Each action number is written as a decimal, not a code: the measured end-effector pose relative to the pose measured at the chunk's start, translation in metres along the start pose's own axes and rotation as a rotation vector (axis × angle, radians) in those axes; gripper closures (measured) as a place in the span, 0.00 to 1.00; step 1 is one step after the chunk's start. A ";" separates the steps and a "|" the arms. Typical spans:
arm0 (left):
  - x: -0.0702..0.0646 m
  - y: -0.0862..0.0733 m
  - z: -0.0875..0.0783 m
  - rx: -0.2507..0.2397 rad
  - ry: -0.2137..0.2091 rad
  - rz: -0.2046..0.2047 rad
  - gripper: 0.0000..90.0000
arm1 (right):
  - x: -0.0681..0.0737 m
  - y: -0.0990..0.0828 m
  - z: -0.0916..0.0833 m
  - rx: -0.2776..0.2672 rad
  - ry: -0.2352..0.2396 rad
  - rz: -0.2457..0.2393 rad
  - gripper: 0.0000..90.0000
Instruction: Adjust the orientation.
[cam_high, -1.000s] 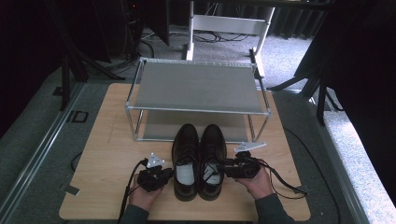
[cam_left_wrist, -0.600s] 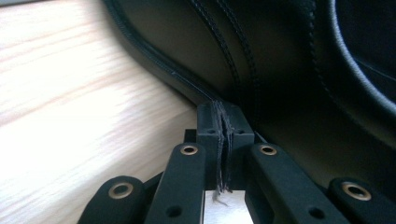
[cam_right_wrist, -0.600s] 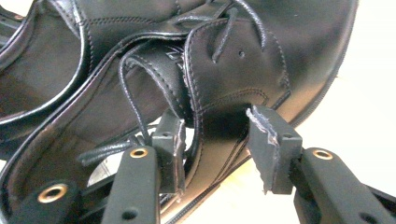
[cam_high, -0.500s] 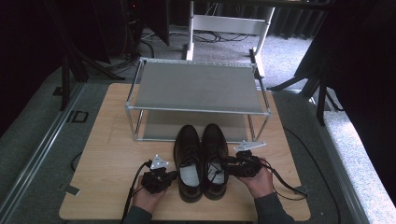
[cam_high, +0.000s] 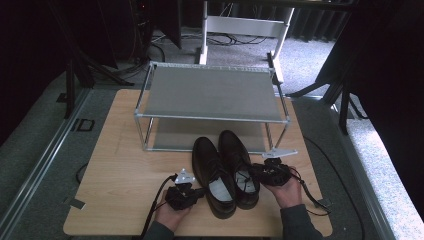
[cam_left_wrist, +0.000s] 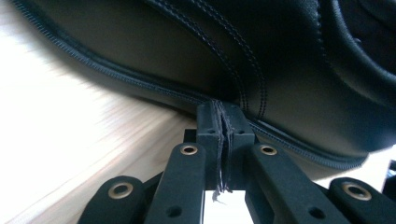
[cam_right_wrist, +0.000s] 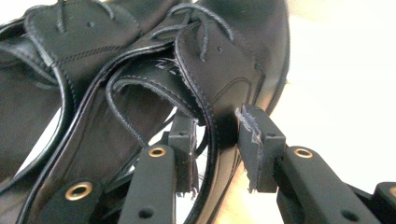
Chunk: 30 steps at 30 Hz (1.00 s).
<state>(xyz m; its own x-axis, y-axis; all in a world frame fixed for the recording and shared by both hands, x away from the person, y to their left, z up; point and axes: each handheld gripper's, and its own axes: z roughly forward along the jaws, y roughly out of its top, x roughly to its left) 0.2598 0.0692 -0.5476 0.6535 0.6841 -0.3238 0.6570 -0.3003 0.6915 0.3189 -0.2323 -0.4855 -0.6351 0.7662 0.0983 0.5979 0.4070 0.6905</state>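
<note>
High view: two shoes (cam_high: 227, 172) are lying side by side on the desk (cam_high: 125, 170) before one rack (cam_high: 212, 95); since a second ago both grippers have been closing in on their flanks. Left gripper view: the left gripper (cam_left_wrist: 225, 126) is sitting clenched, empty, against the left shoe (cam_left_wrist: 261, 56). Right gripper view: the right gripper (cam_right_wrist: 217, 140), jaws just closing, is straddling the right shoe's collar (cam_right_wrist: 210, 116), not yet gripping, so a lift appears imminent.

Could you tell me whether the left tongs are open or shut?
Shut: the left tongs have their pads pressed together, empty, with their tips against the side of the left shoe.
</note>
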 end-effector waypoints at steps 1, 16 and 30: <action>-0.002 0.001 0.003 0.001 -0.014 0.000 0.97 | -0.003 0.000 0.000 -0.002 -0.006 -0.005 0.74; -0.018 0.013 0.026 -0.008 -0.042 0.027 0.97 | -0.023 -0.001 -0.009 0.005 -0.077 -0.017 0.88; -0.039 0.023 0.047 -0.002 -0.070 0.072 0.97 | -0.048 0.004 -0.015 0.024 -0.087 -0.014 0.87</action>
<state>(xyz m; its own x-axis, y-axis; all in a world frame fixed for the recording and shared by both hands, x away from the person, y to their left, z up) 0.2669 0.0040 -0.5498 0.7240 0.6123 -0.3177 0.6066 -0.3458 0.7159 0.3446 -0.2750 -0.4769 -0.5991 0.8003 0.0250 0.6016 0.4293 0.6737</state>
